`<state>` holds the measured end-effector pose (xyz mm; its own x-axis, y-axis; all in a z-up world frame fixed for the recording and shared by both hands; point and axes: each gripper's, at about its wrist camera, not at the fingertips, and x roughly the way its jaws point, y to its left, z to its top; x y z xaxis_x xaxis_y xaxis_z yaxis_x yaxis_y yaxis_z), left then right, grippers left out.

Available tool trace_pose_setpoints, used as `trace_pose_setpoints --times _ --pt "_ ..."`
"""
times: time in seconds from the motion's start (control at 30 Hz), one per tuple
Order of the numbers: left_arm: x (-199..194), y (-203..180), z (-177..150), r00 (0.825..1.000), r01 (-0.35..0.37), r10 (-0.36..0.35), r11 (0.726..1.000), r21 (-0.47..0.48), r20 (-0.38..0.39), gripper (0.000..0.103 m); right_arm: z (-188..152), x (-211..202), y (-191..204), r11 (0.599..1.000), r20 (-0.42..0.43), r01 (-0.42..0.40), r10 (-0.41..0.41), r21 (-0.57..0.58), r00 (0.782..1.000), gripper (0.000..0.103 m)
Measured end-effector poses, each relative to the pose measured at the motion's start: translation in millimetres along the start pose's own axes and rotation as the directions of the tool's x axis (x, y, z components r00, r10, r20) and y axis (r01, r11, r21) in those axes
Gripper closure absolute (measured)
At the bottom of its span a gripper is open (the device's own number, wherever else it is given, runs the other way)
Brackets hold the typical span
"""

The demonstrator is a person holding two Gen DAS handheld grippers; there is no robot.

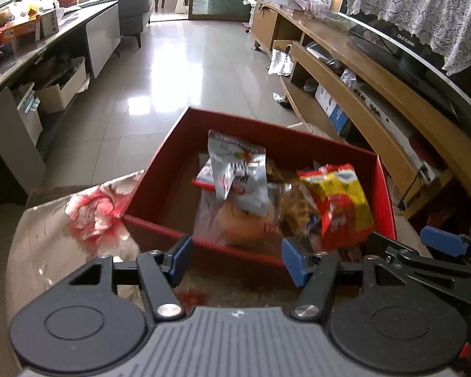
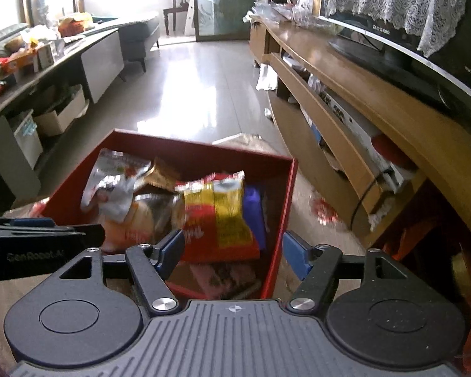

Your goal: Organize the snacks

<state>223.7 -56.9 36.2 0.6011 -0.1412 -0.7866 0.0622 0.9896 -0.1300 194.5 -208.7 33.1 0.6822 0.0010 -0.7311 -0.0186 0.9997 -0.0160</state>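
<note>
A red box stands on a floral cloth and holds several snack packets. Among them are a silver packet, a clear-wrapped bun and a red and yellow packet. My left gripper is open and empty just before the box's near wall. My right gripper is open and empty over the box's near right corner, just behind the red and yellow packet. The silver packet lies at the left of the box. A blue packet lies by the right wall.
The floral cloth covers the surface under the box. A wooden TV stand with a television runs along the right. A grey cluttered table and cardboard boxes are at the left. A small red wrapper lies on the floor.
</note>
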Motion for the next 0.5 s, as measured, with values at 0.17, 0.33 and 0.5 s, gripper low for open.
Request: trace_pose_setpoints --times 0.17,0.33,0.5 --pt "-14.4 4.6 -21.2 1.000 -0.002 0.002 1.000 0.004 -0.005 0.037 -14.9 -11.7 -0.9 1.000 -0.014 -0.001 0.001 0.021 1.000 0.026" --pt "-26.5 7.8 -43.8 1.000 0.010 -0.010 1.000 0.001 -0.018 0.035 -31.4 -28.3 3.6 0.999 -0.012 -0.023 0.023 0.035 1.000 0.025" --pt "-40.5 10.9 -65.4 1.000 0.010 -0.010 1.000 0.010 -0.012 0.031 -48.9 -43.4 11.7 0.999 -0.012 -0.032 0.032 0.027 0.999 0.023"
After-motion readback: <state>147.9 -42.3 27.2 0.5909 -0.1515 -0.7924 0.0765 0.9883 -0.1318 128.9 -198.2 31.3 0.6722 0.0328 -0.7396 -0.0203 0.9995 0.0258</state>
